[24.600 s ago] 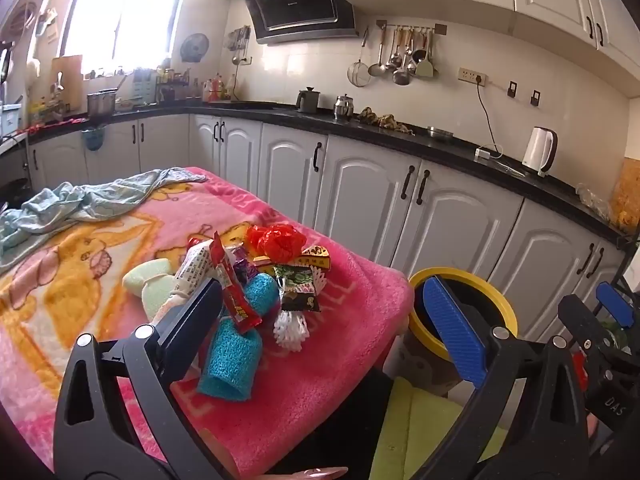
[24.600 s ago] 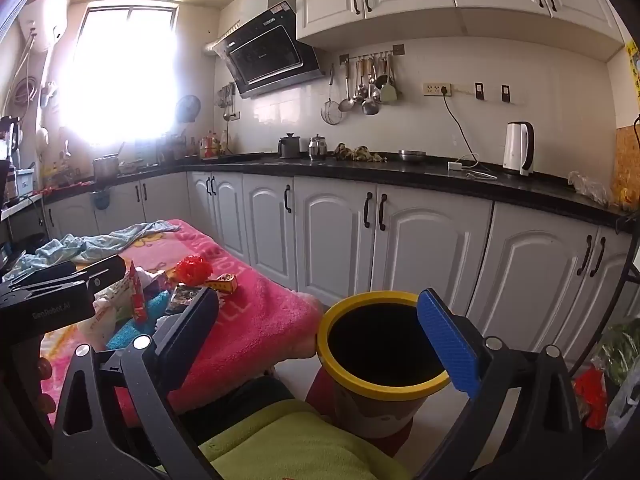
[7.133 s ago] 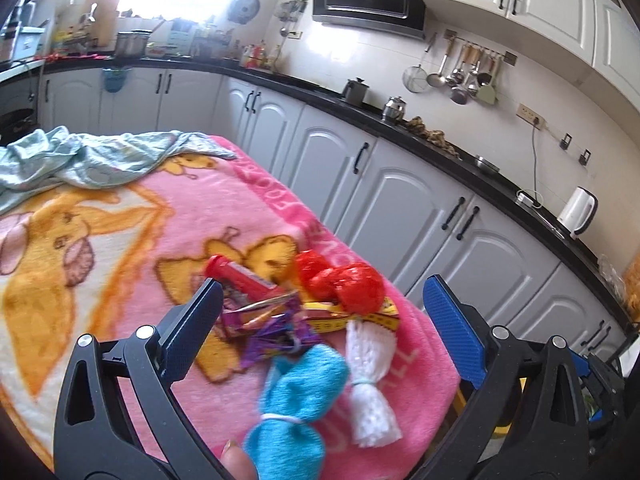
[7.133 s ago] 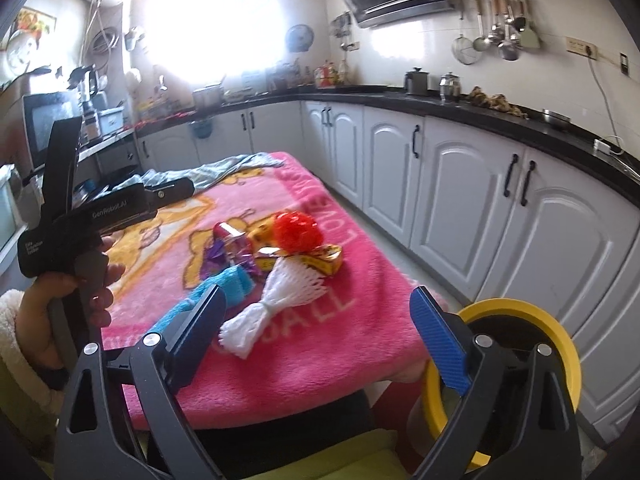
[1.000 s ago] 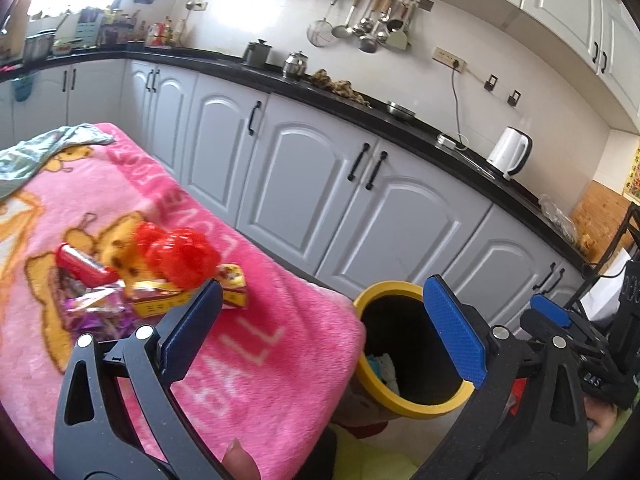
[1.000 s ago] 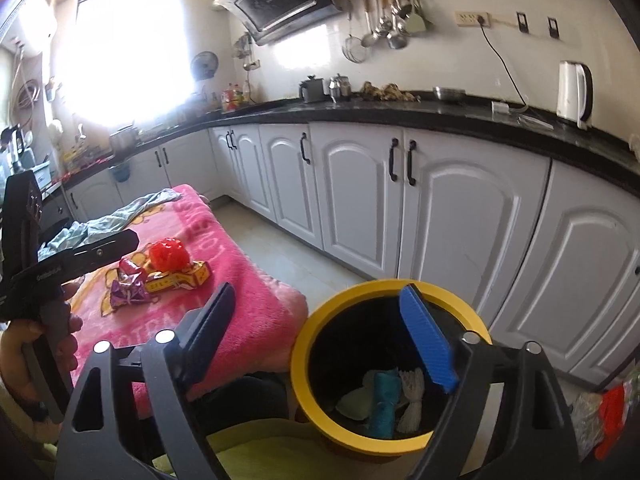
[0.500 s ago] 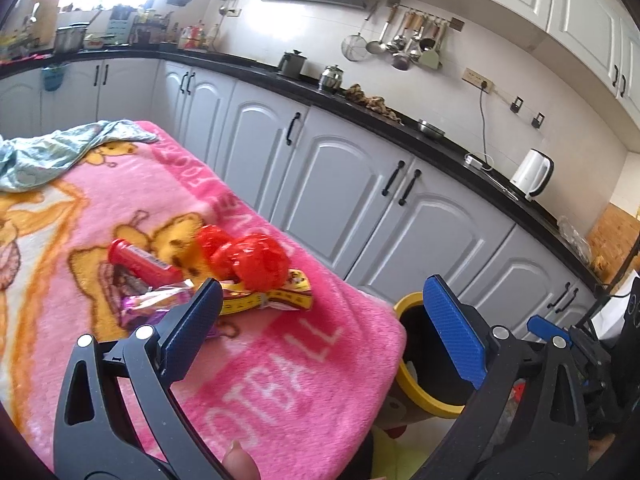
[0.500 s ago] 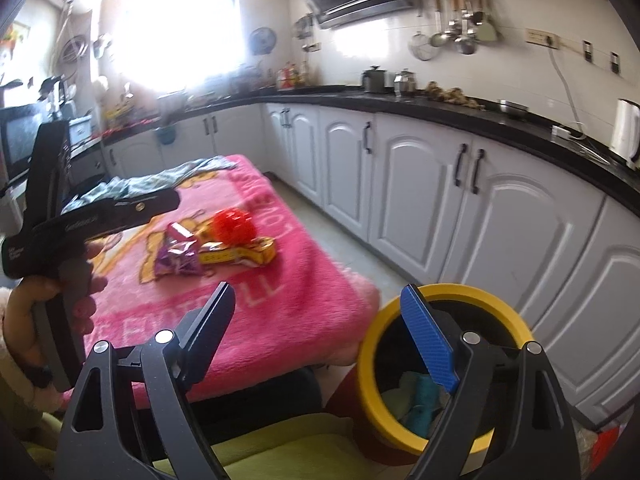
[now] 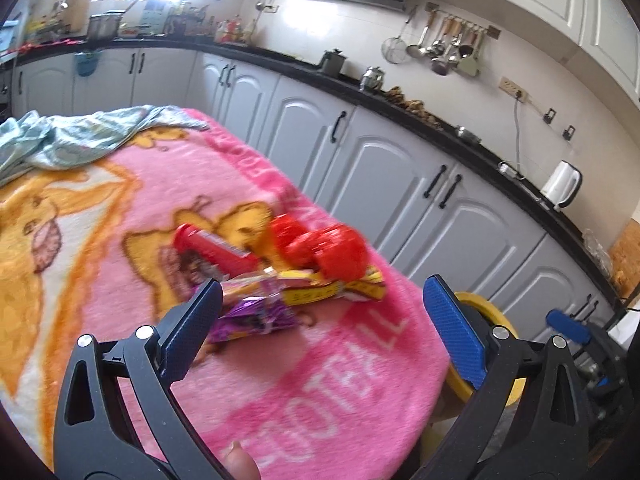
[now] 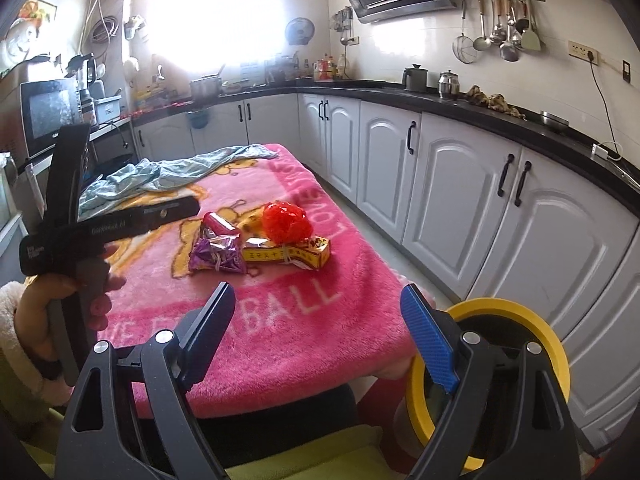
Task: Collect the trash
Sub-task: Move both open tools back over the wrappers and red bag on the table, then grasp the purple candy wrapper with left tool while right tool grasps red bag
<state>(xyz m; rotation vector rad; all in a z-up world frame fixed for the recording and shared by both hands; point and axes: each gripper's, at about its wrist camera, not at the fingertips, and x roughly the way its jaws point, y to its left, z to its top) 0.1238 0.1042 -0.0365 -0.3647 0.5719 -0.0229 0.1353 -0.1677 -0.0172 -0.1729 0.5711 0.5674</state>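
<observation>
A pile of trash lies on the pink blanket (image 10: 280,320): a red crumpled bag (image 10: 285,222), a yellow packet (image 10: 288,255), a purple wrapper (image 10: 218,256) and a red tube (image 10: 216,224). The same pile shows in the left wrist view: red bag (image 9: 336,254), yellow packet (image 9: 332,286), purple wrapper (image 9: 256,314), red tube (image 9: 212,248). My left gripper (image 9: 320,320) is open and empty, just in front of the pile. My right gripper (image 10: 316,328) is open and empty above the blanket's near edge. The yellow-rimmed bin (image 10: 516,312) stands on the floor at the right.
White cabinets (image 10: 452,184) under a black counter run along the far and right sides. A light blue cloth (image 10: 172,172) lies at the blanket's far end. The bin's rim (image 9: 480,304) shows past the blanket edge in the left wrist view. A kettle (image 9: 562,184) stands on the counter.
Both grippers have swung left, away from the bin and back toward the trash pile on the blanket. Both stay open and empty.
</observation>
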